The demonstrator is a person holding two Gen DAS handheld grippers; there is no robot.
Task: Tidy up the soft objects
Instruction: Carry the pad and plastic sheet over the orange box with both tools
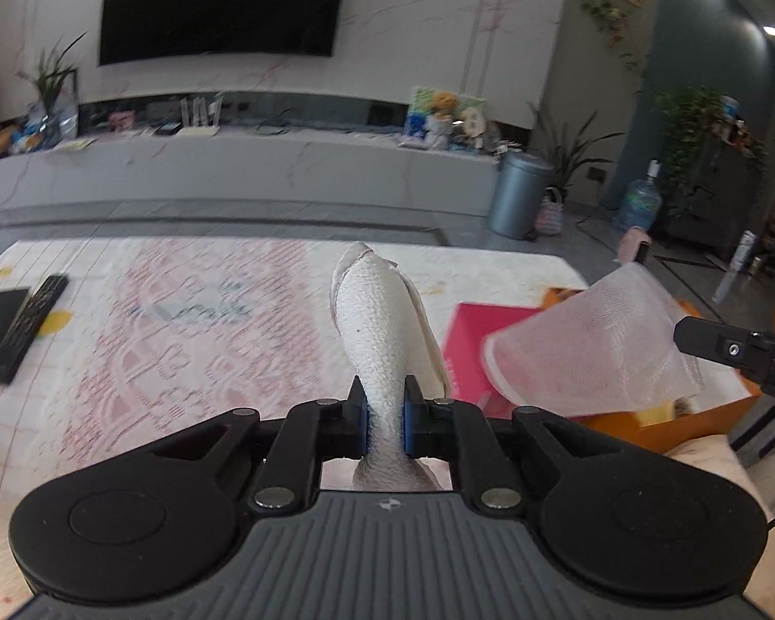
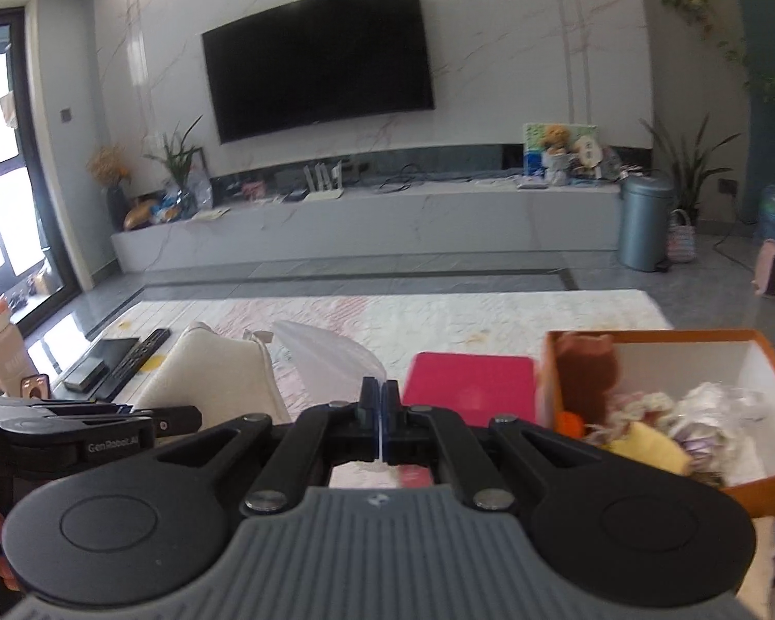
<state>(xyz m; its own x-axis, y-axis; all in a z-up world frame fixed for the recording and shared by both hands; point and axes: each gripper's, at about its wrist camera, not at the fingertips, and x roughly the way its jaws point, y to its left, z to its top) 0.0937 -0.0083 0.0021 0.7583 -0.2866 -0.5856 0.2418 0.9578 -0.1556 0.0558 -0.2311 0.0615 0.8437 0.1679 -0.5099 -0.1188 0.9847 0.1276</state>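
Already both grippers are clamped: the left gripper [image 1: 385, 426] on a white cloth [image 1: 377, 320], the right gripper [image 2: 380, 416] on thin mesh fabric [image 2: 330, 356]. That mesh could slip before reaching the orange box [image 2: 759, 356] at right.

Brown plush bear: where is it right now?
Right wrist view, right side: the brown plush bear stands in the near-left corner of the orange box, against its wall beside the pink book, with other soft items heaped to its right.
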